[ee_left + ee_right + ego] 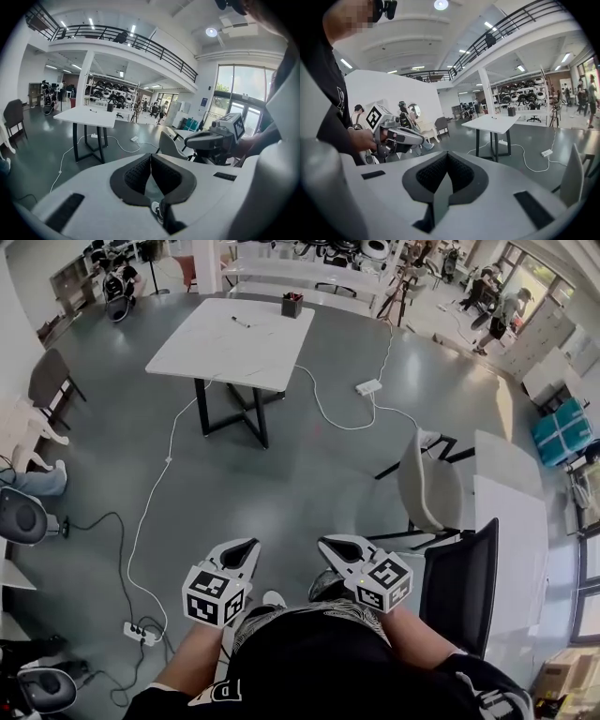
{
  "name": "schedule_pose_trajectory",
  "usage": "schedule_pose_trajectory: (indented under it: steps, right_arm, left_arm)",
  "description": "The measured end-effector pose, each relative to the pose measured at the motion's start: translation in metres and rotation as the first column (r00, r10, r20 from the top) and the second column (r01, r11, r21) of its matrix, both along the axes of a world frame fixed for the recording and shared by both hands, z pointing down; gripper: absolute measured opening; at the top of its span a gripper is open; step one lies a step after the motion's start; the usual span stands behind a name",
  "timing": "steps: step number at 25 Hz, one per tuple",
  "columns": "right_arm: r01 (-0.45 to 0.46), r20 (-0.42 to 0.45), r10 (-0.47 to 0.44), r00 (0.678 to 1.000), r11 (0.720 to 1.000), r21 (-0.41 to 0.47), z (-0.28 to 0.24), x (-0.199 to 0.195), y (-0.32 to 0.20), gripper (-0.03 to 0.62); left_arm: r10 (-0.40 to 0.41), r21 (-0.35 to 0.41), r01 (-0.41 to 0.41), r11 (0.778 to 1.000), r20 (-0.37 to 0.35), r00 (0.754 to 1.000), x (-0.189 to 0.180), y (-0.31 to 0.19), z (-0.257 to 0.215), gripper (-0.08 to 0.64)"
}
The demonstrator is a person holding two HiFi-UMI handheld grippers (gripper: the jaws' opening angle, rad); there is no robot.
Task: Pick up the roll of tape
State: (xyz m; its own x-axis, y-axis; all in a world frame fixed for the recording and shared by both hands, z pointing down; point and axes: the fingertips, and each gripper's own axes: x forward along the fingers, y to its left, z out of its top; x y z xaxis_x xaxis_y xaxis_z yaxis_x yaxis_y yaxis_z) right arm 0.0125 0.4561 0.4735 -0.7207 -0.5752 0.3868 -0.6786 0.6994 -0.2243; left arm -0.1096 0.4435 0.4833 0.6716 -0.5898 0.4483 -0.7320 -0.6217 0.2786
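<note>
Above floor (pixel 281 474), left tongs (pixel 246 549) and right tongs (pixel 330 547) point forward, closed

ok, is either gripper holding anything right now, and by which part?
Nothing is held: the left gripper and right gripper both have their fingers shut together, empty.

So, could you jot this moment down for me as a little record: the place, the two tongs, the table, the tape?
place: large hall, grey floor
left tongs: shut, nothing between them
right tongs: shut, nothing between them
table: white, well ahead of the person, bearing a dark holder and a pen-like item
on the floor: white cable running to a power strip
tape roll: not to be made out in any view
pick-up: not yet done
</note>
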Motion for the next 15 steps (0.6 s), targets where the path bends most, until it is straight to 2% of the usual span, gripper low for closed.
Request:
schedule_pose_trajectory:
  steps: [7,15]
  right_arm:
    - [-0.024,0.001,0.024,1.0,1.0,-0.016,0.007,0.01,-0.026,0.005]
    - [-0.011,0.058,0.012,0.998,1.0,-0.021,0.009,0.028,-0.106,0.005]
  left_arm:
    - [0.014,-0.005,-0.014,1.0,-0.007,1.0,0.008,-0.027,0.003,0.02]
    - [-0.031,-0.021,0.031,0.999,0.021,0.999,0.022,-0.092,0.004,0.02]
